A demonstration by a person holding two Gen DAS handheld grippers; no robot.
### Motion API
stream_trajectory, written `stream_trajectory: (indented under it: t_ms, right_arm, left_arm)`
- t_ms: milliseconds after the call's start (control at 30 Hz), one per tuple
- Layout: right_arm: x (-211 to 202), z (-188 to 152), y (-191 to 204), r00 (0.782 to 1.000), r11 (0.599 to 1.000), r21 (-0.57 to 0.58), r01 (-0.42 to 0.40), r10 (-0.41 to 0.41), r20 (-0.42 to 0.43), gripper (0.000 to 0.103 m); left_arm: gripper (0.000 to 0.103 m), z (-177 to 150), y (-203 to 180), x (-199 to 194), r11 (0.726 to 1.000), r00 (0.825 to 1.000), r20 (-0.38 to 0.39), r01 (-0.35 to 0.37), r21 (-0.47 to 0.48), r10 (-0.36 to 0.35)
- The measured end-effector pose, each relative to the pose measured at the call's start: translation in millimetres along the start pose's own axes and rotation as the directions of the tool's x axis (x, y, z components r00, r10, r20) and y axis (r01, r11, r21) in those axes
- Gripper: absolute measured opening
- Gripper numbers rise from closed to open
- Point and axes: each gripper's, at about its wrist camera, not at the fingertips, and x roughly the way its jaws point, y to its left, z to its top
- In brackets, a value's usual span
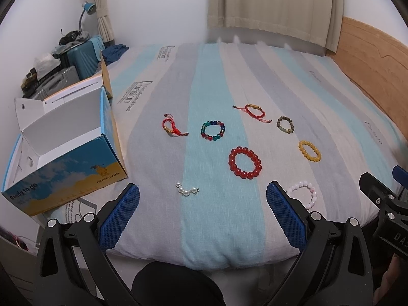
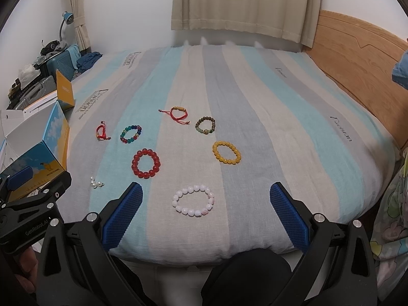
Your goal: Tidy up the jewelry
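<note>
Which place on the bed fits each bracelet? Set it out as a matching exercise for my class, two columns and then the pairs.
Column one:
1. pink bracelet
2. large red bracelet
3. yellow bracelet
4. pearl piece

Column two:
A. nearest the open box
B. nearest the wooden headboard
C. in front of the right gripper, between its open fingers
D. just in front of the multicoloured bracelet

Pairs: 1-C, 2-D, 3-B, 4-A
</note>
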Motion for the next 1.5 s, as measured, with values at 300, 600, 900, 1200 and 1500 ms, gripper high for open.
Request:
stream_trajectory:
  t_ms: [300,600,900,1200,1500]
  right_arm:
    - [1,0,-1,1.000,1.000,-0.001,0.001,-0.001,0.002,0.096]
    - [3,0,-2,1.000,1.000,0.003,0.001,-0.001,-0.001,0.096]
    - [32,11,-13,0.999,1.000,0.014,-0.003,0.004,-0.041,0.096]
    - [99,61,-44,0.989,0.999,0.008,0.045,-0.043,-0.144,0.096]
    - [199,70,-74,0.943,0.998,-0.003,0.058,-0.055,-0.328,0.094]
  left_arm:
    - [0.097,0,3,2,1.000,1.000,-0.005,0.003,-0.003,-0.003]
    - [0.097,7,-4,12,1.000,1.000,-0.014,0.005,0.002,-0.004]
    - [0.097,19,-13,41,1.000,0.998,-0.055,0.020,0.007,-0.019]
    - [0.097,51,-39,112,0.998,0.985,-0.165,0.051,0.022,-0.046]
    - [0.097,56,-79,196,0.995,0.956,-0.285,0.083,0.050,-0.065]
